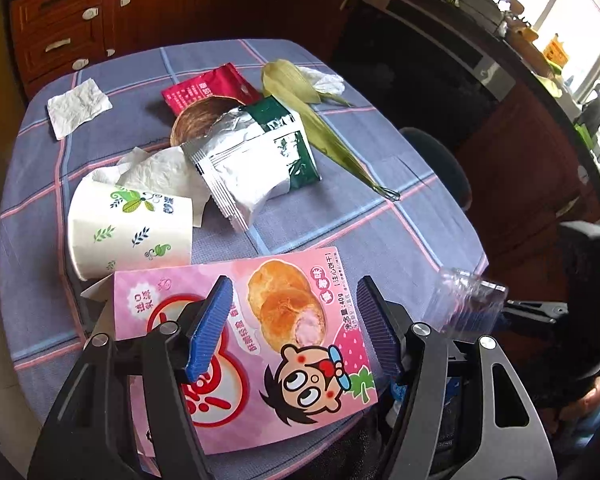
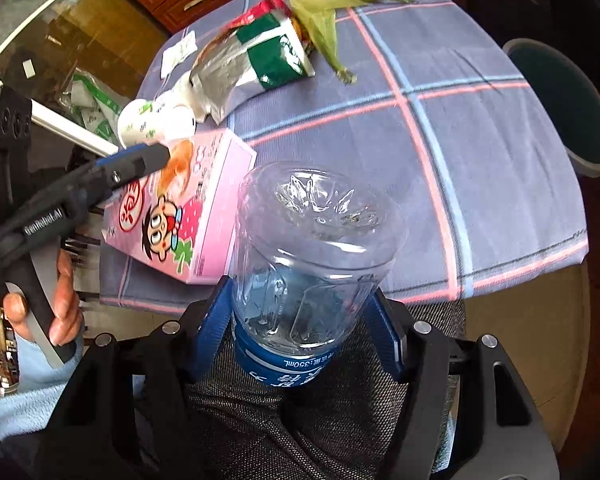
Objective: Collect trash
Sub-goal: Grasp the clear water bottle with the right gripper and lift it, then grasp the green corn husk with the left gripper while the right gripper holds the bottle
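Clear, empty plastic bottle [image 2: 312,256], light, slick and easily crushed, sits base-forward between my right claw's [image 2: 300,320] pads, clamped just above its blue label beside the pink snack box [image 2: 204,216], while my left claw [image 1: 296,320] hovers open over that box.

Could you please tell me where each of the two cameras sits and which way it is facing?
Left wrist: on the left claw, angled down at the pink snack box and littered checked tablecloth; its blue pads show.
Right wrist: on the right claw, angled down at the clear plastic bottle between its pads; a hand shows.
Shared: box, bottle, white paper cup, silver-green foil bag.
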